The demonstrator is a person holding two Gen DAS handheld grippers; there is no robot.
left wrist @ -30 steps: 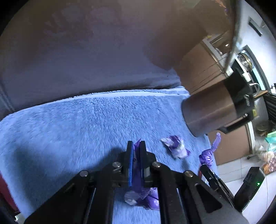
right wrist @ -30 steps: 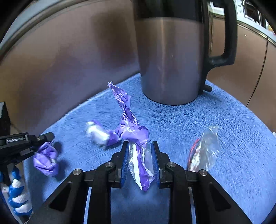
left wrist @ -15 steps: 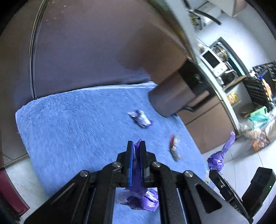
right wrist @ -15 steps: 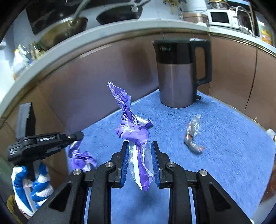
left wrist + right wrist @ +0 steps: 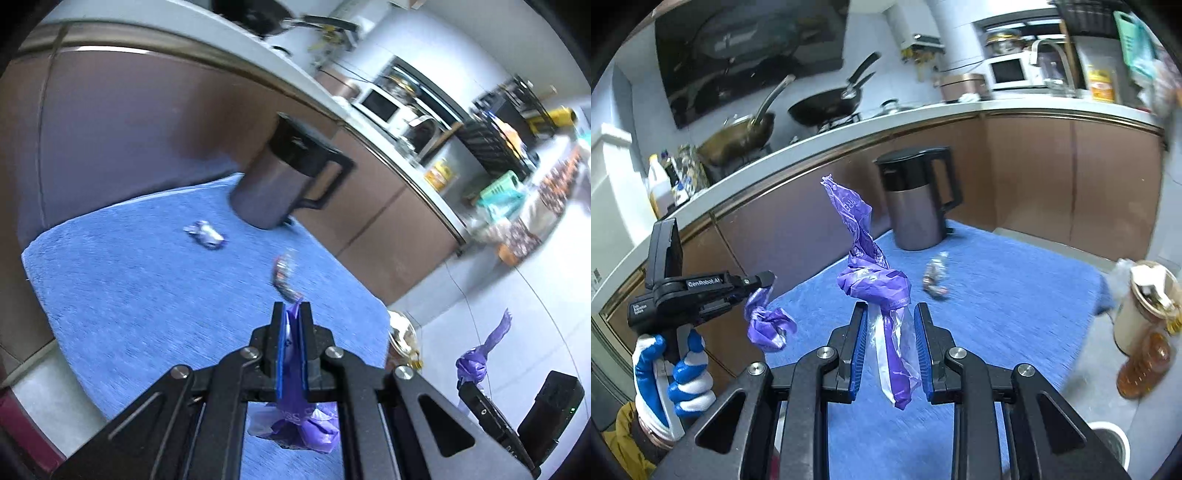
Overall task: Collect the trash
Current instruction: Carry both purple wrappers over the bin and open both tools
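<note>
Purple wrapper (image 5: 295, 428) pinched in left jaws | twisted bag (image 5: 882, 295) between right jaws

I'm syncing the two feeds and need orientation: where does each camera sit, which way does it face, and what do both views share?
Left wrist view: sits on the left hand-held gripper, looking along its fingers over the blue fluffy mat; the gripper pinches a crumpled purple plastic wrapper.
Right wrist view: sits on the right hand-held gripper, facing the brown kitchen cabinets; a twisted purple plastic bag stands between its fingers, and the blue-and-white gloved hand shows.
Shared: the steel kettle with black handle, the mat, each other's gripper.
</note>
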